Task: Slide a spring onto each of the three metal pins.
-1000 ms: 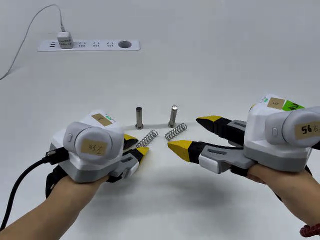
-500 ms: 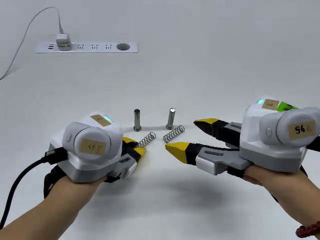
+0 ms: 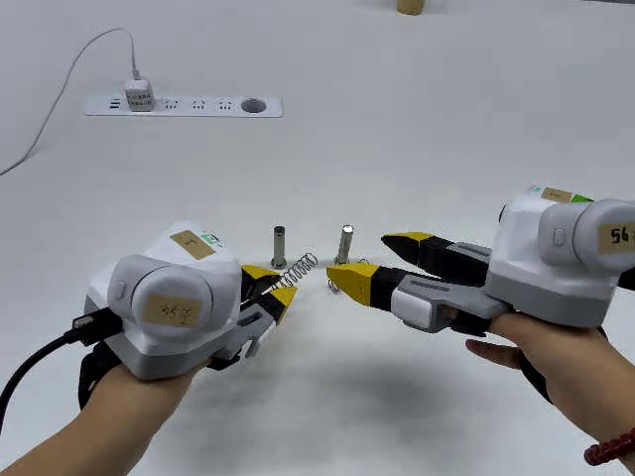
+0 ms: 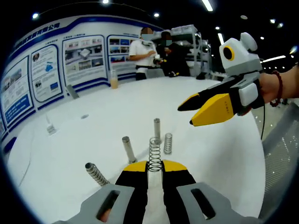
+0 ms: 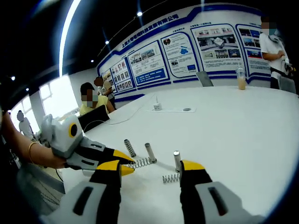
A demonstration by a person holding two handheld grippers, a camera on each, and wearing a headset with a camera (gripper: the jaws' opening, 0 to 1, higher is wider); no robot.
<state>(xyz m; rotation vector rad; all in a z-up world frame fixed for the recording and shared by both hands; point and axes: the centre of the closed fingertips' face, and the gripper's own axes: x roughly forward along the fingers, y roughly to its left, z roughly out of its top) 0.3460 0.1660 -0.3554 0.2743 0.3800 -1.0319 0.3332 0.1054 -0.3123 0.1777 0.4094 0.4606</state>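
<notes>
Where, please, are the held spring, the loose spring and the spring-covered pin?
held spring (image 4: 154, 154): left gripper view, middle coils.
loose spring (image 4: 167, 143): left gripper view, middle coils.
spring-covered pin (image 4: 96, 173): left gripper view, coiled shaft.

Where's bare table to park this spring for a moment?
Bare: the wide stretch between the pins and the power strip, and the near table between left gripper and right gripper. Crowded: around the pins, where the held spring and loose spring sit.

right gripper (image 3: 359, 254) advanced, straddling loose spring (image 5: 171, 178)
</notes>
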